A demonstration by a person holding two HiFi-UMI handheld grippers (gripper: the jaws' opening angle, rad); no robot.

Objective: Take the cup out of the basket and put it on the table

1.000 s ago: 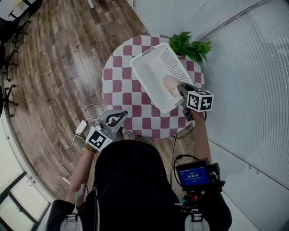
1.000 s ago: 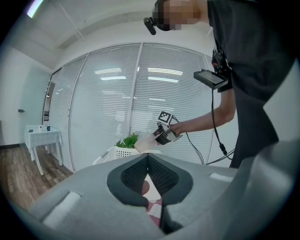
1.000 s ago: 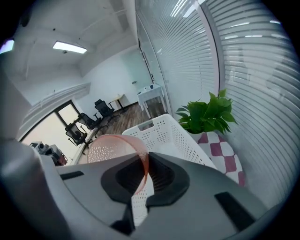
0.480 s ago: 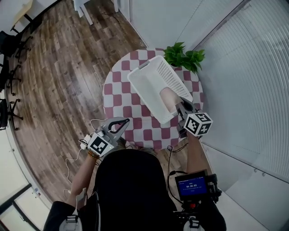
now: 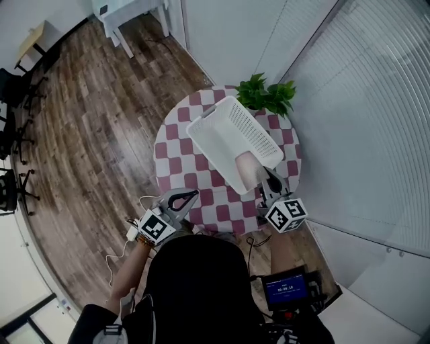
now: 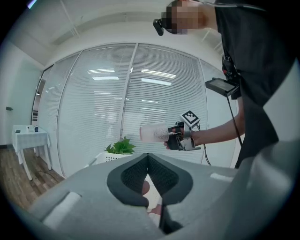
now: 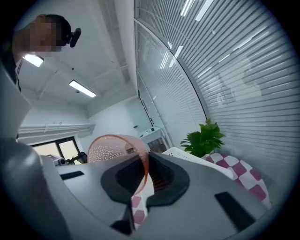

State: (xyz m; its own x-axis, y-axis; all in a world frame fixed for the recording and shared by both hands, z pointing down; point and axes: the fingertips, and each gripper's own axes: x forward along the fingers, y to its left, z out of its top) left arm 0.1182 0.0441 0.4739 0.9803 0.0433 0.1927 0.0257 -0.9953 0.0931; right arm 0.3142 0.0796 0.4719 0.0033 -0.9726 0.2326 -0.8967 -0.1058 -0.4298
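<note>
A translucent pink cup [image 5: 246, 164] hangs in the air at the near end of the white basket [image 5: 232, 134], which stands on the round checked table [image 5: 173, 151]. My right gripper [image 5: 267, 180] is shut on the cup's wall; in the right gripper view the cup [image 7: 117, 146] sticks out leftwards from the right gripper [image 7: 147, 161]. The left gripper view shows the cup [image 6: 154, 133] held well above the basket [image 6: 107, 157]. My left gripper [image 5: 180, 200] hovers at the table's near edge, shut with nothing in it, its tips meeting in the left gripper view [image 6: 147, 157].
A green potted plant [image 5: 266, 94] stands at the table's far edge behind the basket. Glass walls with blinds run along the right. Wooden floor lies to the left, with a white side table [image 5: 131, 12] farther off. Cables trail on the floor near the person's left arm.
My right gripper has drawn back toward the person with the cup, from inside the basket's near end to above its near rim. The left gripper has barely moved.
</note>
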